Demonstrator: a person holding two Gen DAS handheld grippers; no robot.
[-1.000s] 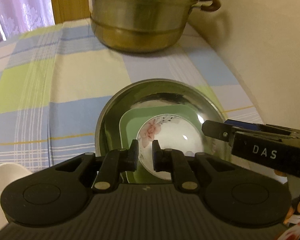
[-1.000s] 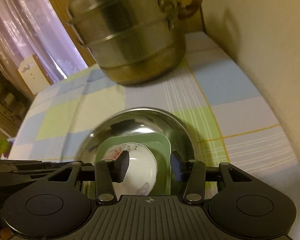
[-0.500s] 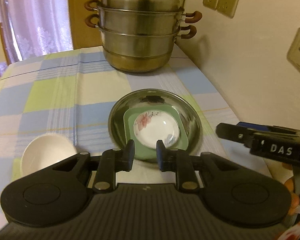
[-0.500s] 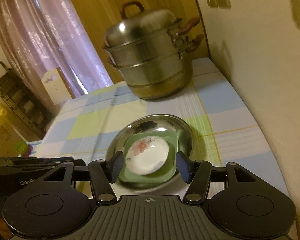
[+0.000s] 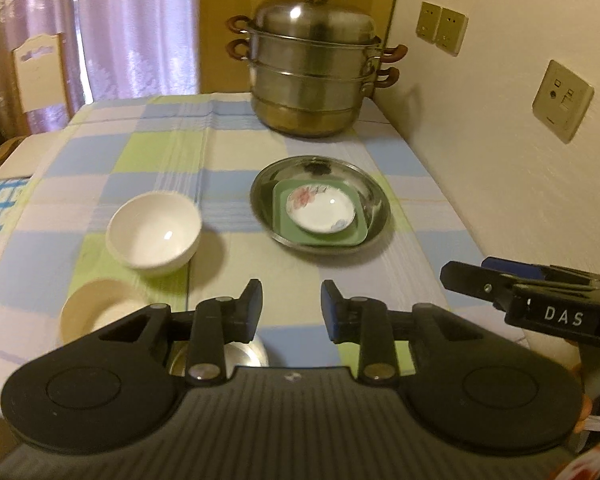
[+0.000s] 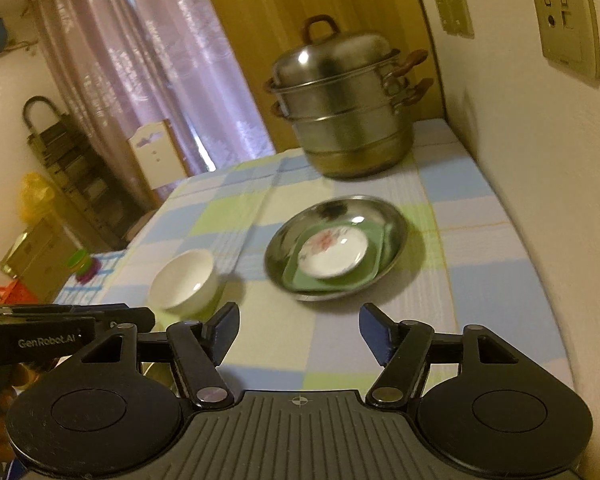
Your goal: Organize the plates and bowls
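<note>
Meanwhile, both the left gripper [image 5: 291, 305] and right gripper [image 6: 299, 330] are hovering released, gripping nothing, near three stacked dishes — steel plate [image 5: 376, 196], green plate [image 5: 281, 216], floral saucer [image 5: 320, 212] — and left, one white bowl [image 5: 154, 235] and one beige bowl [image 5: 96, 308].

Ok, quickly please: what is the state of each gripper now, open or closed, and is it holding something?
Left gripper: open, holding nothing.
Right gripper: open wide, holding nothing.
</note>
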